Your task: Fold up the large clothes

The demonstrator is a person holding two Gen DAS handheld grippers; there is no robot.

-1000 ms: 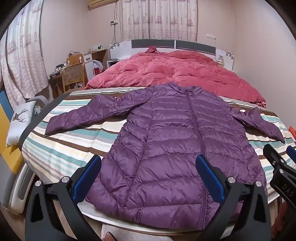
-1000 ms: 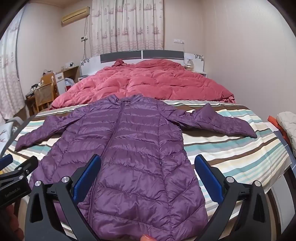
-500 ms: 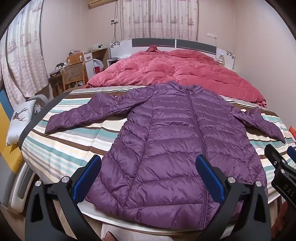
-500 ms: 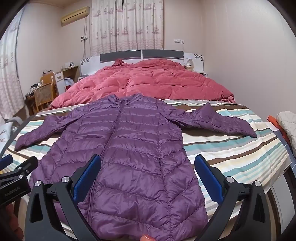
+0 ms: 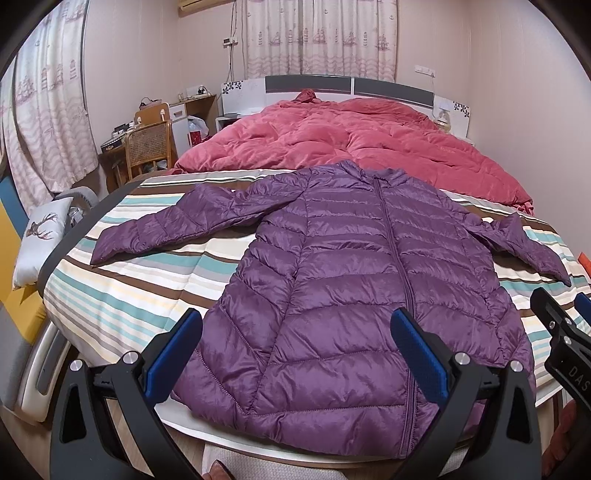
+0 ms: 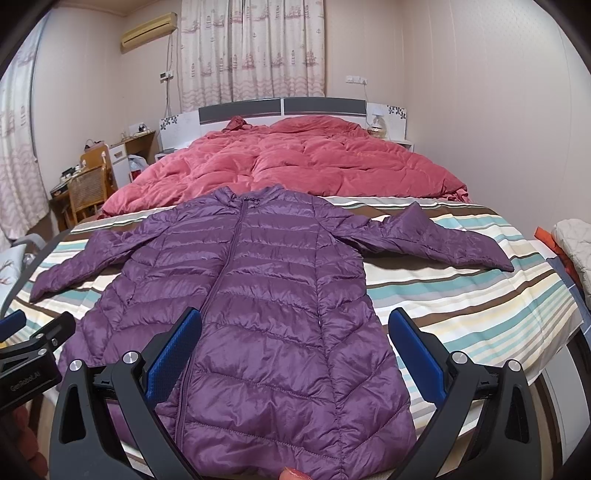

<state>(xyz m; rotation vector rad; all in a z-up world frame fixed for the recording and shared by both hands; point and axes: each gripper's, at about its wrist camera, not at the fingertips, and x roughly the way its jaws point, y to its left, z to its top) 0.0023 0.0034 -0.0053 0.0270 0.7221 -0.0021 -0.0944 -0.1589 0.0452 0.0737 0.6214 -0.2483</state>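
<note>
Room: bedroom, pink walls, patterned curtains (image 6: 255, 48) behind headboard, AC unit (image 6: 147, 31) up high; work surface = striped bedsheet (image 5: 122, 295) at foot of bed.
L gripper (image 5: 295, 354): near edge, jaws spread wide, blue pads (image 5: 173, 350) empty, hovering above hem, no contact.
R gripper (image 6: 295, 354): same, wide apart, nothing held, over hem on zip's right side.
Jacket (image 5: 351, 277): purple quilted puffer, face up, zipped, flat on sheet; hem at near bed edge, collar toward far end.
Hem: sits at or just over mattress edge, can't tell overhang exactly.
L sleeve (image 5: 166, 225): spread outward, lies flat on stripes.
R sleeve (image 6: 436, 240): spread outward, slight ridge near elbow.
Comforter (image 6: 295, 162): red, bunched on far half, just beyond collar, maybe touching.
Side: chair (image 5: 147, 147) + desk clutter far left, well apart.
Stage (judged): nothing folded yet, both tools pre-grasp.
Risk 1: shell looks slick + puffy, so a shallow pinch may slip off the top layer only, leaving back panel behind.
Risk 2: trapped air, so fold may spring back open.
Risk 3: dragging near hem could slide whole jacket off bed edge.
Risk 4: folding toward collar may snag or bury it in comforter.
Risk 5: grippers close together near hem; crossing for sleeve folds could knock them.
</note>
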